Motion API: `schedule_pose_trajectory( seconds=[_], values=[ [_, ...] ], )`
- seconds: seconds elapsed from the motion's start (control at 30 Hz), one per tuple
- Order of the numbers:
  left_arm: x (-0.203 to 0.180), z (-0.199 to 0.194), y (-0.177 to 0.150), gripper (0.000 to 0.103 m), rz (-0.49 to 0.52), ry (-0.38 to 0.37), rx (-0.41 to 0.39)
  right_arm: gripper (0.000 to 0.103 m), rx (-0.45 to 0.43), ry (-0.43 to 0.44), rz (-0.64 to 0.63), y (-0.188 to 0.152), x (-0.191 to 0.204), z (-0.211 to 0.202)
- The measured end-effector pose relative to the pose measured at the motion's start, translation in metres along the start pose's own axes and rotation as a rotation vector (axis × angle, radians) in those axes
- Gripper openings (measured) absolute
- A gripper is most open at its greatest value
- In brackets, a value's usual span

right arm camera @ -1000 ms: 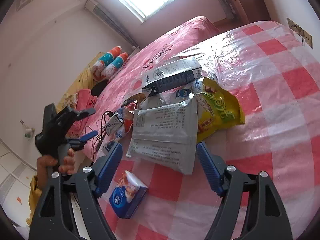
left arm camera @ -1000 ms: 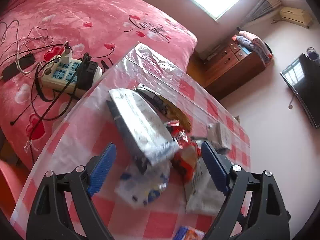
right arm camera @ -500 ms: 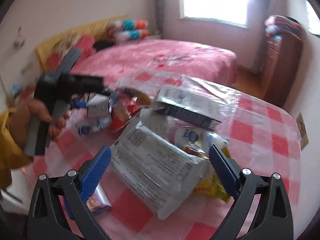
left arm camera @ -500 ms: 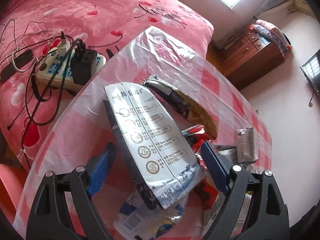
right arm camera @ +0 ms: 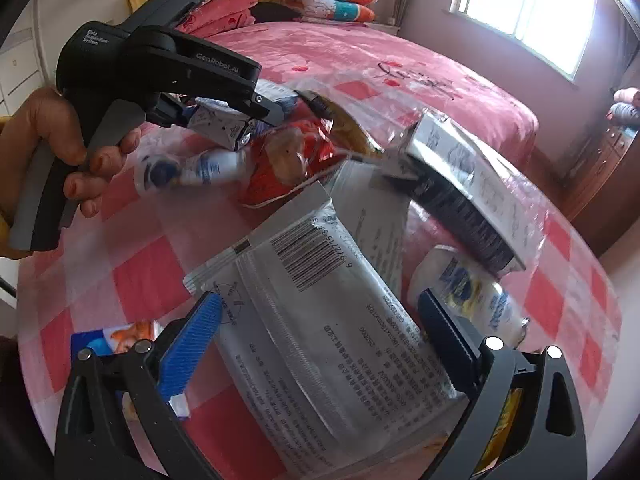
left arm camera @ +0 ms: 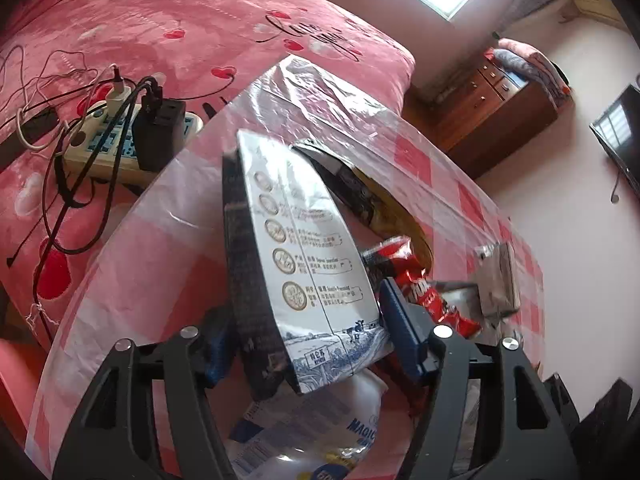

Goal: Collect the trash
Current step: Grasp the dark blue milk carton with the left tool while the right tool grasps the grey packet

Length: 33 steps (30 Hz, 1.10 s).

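Left gripper (left arm camera: 309, 332): brackets the near end of the carton (left arm camera: 296, 240), with one blue pad tight beside each long side. Cannot be confirmed as clamped, with the left pad mostly hidden behind the dark side panel. Carton: lies at the left of the trash pile on the table (left arm camera: 160, 240), near end propped above a white pouch (left arm camera: 320, 432). Runs lengthwise straight ahead along the fingers, far end toward the bed (left arm camera: 200, 40). Calls, by this alignment, for a straight pull back or lift, with no wrist turn. Just right of the carton: red wrapper (left arm camera: 420, 284), touching the right pad. Right gripper (right arm camera: 320, 340): spread wide and holding nothing, with one pad on each side of the silver pouch (right arm camera: 320, 300). Pouch: lies flat, directly ahead and below, long axis slanting from near right to far left, barcode end away. Nearer to the right gripper than to the left; carton nearer to the left.
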<state>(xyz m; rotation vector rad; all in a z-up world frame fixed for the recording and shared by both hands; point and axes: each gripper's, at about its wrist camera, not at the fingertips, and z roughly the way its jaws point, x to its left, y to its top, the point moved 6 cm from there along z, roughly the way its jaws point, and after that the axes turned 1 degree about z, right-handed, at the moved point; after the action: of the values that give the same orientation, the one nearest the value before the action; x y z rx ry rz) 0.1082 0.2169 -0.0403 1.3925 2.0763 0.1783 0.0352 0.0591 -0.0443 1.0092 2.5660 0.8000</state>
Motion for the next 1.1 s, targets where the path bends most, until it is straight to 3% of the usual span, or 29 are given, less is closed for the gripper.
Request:
schedule_pose_trajectory(
  seconds=[0.63, 1.0, 1.07, 1.1],
  values=[
    [-0.013, -0.040, -0.052, 0.061, 0.061, -0.155, -0.019, 0.097, 0.014, 0.042, 0.122, -0.056, 0.008, -0.022],
    [-0.013, -0.072, -0.071, 0.061, 0.065, -0.229, -0.056, 0.090, -0.007, -0.041, 0.225, -0.066, 0.009, -0.034],
    [-0.011, -0.078, -0.073, 0.057, 0.071, -0.238, -0.063, 0.087, -0.013, -0.054, 0.248, -0.070, 0.011, -0.037],
    [-0.010, -0.082, -0.076, 0.041, 0.072, -0.240, -0.060, 0.086, -0.017, -0.063, 0.256, -0.071, 0.011, -0.039]
  ],
)
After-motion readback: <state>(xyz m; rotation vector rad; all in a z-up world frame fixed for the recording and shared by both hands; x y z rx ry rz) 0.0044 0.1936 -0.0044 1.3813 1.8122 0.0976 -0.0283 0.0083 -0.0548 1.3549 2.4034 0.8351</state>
